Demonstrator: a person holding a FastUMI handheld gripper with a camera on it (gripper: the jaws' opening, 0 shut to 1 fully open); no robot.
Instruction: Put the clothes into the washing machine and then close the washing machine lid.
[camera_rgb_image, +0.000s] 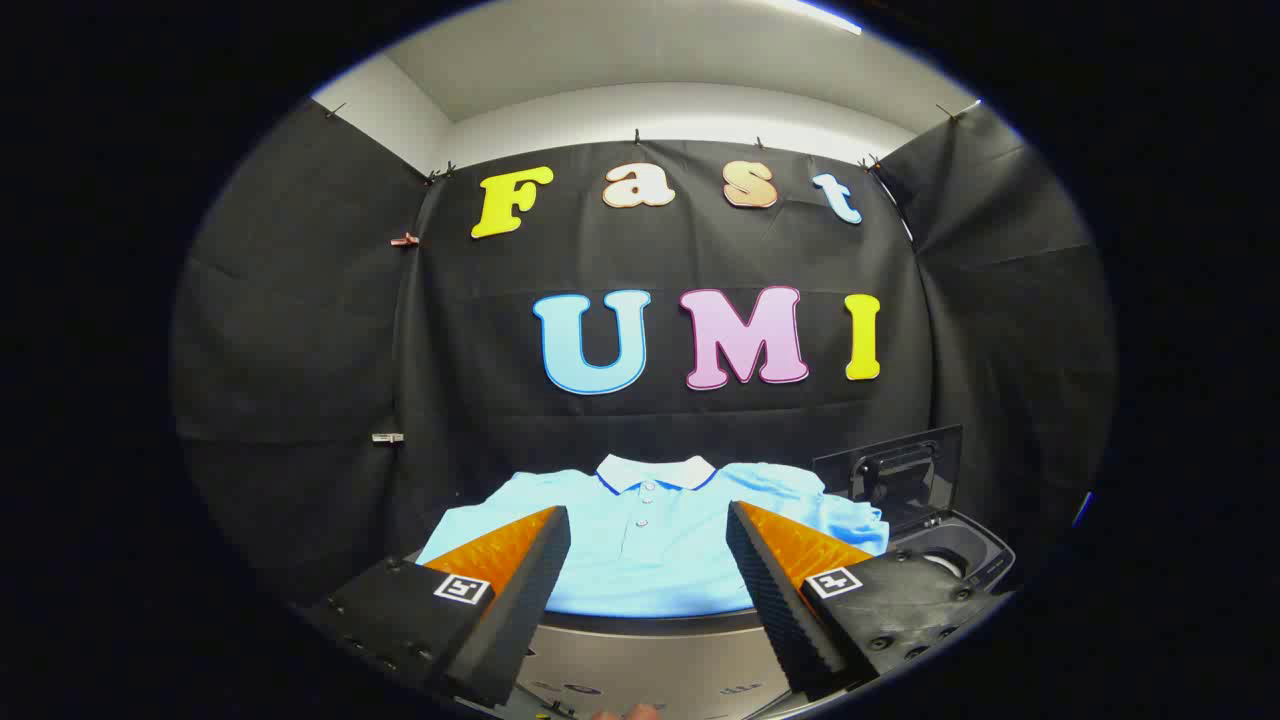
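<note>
The gripper (648, 530) hangs with its fingers spread wide, nothing between them. Just ahead lies a light blue polo shirt (645, 555) with a white collar, spread flat on a grey surface (650, 625). To the right of the shirt sits the washing machine (955, 555), its lid (890, 470) standing upright. Black cloth walls (300, 350) close in behind, under a white ceiling (640, 50).

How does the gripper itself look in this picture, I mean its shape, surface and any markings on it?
The gripper has two wedge-shaped fingers that taper toward the tips. Their inner pads carry fine ridges. Each finger sits on a blocky mount with small round screws, and each mount bears a square black-and-white marker tag. No cables are visible.
</note>
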